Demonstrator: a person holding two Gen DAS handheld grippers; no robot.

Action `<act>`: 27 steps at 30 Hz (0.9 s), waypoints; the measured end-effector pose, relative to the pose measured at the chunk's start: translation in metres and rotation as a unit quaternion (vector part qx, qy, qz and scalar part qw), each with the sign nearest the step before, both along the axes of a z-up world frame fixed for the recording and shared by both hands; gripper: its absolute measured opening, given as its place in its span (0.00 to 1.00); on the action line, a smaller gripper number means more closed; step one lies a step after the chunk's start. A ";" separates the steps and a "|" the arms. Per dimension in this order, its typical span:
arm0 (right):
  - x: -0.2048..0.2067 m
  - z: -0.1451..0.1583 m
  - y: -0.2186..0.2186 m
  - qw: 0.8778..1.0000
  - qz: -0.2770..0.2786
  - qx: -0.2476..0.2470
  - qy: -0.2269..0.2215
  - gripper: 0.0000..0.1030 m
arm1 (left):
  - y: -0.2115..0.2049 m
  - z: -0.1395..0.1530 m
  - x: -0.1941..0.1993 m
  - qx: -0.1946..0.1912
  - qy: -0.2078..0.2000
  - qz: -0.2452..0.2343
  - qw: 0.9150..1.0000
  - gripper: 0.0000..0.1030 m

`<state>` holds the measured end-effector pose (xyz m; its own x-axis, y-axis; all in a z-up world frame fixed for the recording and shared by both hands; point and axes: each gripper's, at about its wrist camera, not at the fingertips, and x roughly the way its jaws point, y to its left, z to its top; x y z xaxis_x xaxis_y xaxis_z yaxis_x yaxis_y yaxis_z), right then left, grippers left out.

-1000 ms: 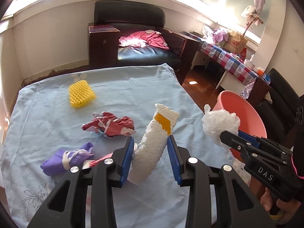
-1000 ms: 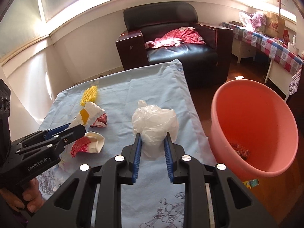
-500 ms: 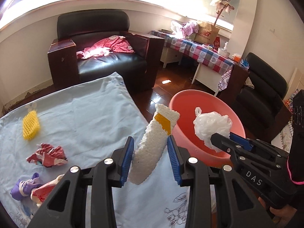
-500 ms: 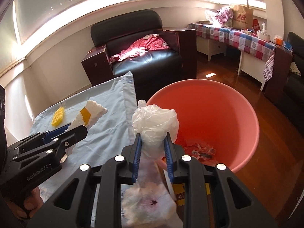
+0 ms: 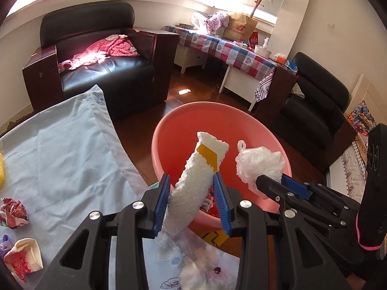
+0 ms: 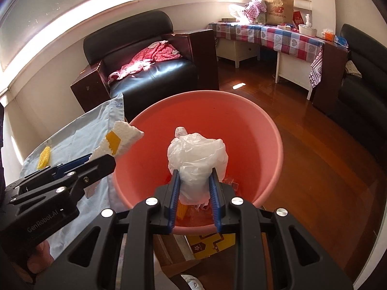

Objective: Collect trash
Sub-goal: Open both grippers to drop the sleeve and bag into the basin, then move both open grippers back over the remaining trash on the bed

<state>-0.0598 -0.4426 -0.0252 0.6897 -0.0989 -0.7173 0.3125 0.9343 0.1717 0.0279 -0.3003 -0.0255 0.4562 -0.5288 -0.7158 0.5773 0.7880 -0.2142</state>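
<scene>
Left wrist view: my left gripper is clamped on the white foam piece, which sticks up and forward from between the blue pads, its yellow-taped tip over the near rim of the pink basin. The foam looks gripped low on its length, so it tilts to the right. My right gripper enters from the right, holding the crumpled plastic bag over the basin. On the bench, under its light blue cloth, a crumpled red wrapper and a torn paper cup are left at the lower left.

Right wrist view: my right gripper is closed on the plastic bag, and the bag hangs squarely above the basin interior, where some scraps already lie at the bottom. The left gripper with the foam sits at the basin's left rim, the tip just over the edge. A yellow mesh piece is far back on the bench.

Step in hand, as I judge it: carry finished, drop pending. Next: open the right jaws over the centre; bring the left a little further in before releasing, or the foam may fall outside. Then return for the leftovers.
</scene>
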 end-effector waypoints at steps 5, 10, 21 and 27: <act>0.005 -0.004 -0.005 1.000 -0.002 0.001 0.004 0.23 | -0.012 -0.010 0.007 0.005 0.015 -0.004 1.000 0.35; 0.008 -0.006 -0.006 1.000 -0.009 -0.008 0.011 0.27 | -0.019 -0.014 0.013 0.001 0.023 -0.005 1.000 0.37; 0.008 -0.008 -0.009 0.999 -0.027 -0.008 0.015 0.39 | -0.016 -0.007 0.013 -0.012 0.016 -0.005 1.000 0.49; 0.004 0.000 0.001 1.000 -0.016 -0.017 0.005 0.39 | -0.007 0.004 0.004 -0.017 -0.005 -0.010 1.000 0.49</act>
<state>-0.0563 -0.4417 -0.0248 0.6792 -0.1449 -0.7195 0.3433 0.9292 0.1370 0.0319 -0.3072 -0.0211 0.4520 -0.5627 -0.6921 0.5955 0.7681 -0.2356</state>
